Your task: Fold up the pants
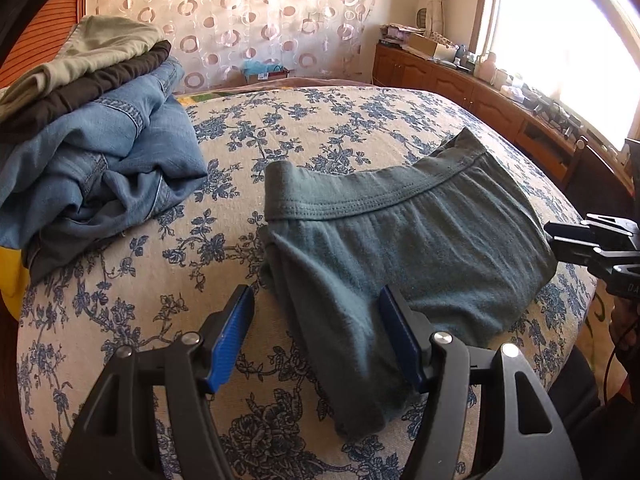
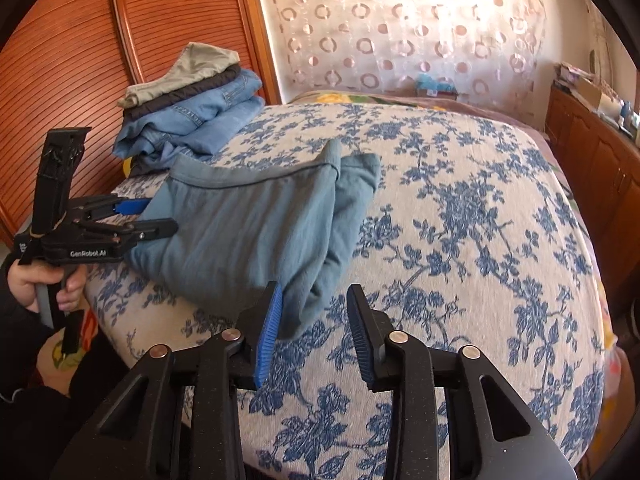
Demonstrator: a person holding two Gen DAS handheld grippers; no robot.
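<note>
Folded green pants (image 1: 420, 240) on the bed (image 1: 320, 128) judged soft, light, limp; grasp layered edge; left gripper (image 1: 316, 320) wide, right gripper (image 2: 314, 320) narrower, both empty.

The left hand-held gripper (image 2: 150, 216) has white letters on its black body, "GenRobot.AI". On the right hand-held gripper (image 1: 560, 236), only the cut letters "DA" can be read at the picture's edge.

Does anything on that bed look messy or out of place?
Slightly. The folded teal pants aren't square: a lower layer sticks out past one edge. The clothes stack behind is lumpy too, the jeans bulging. Nothing looks spilled or damaged.
</note>
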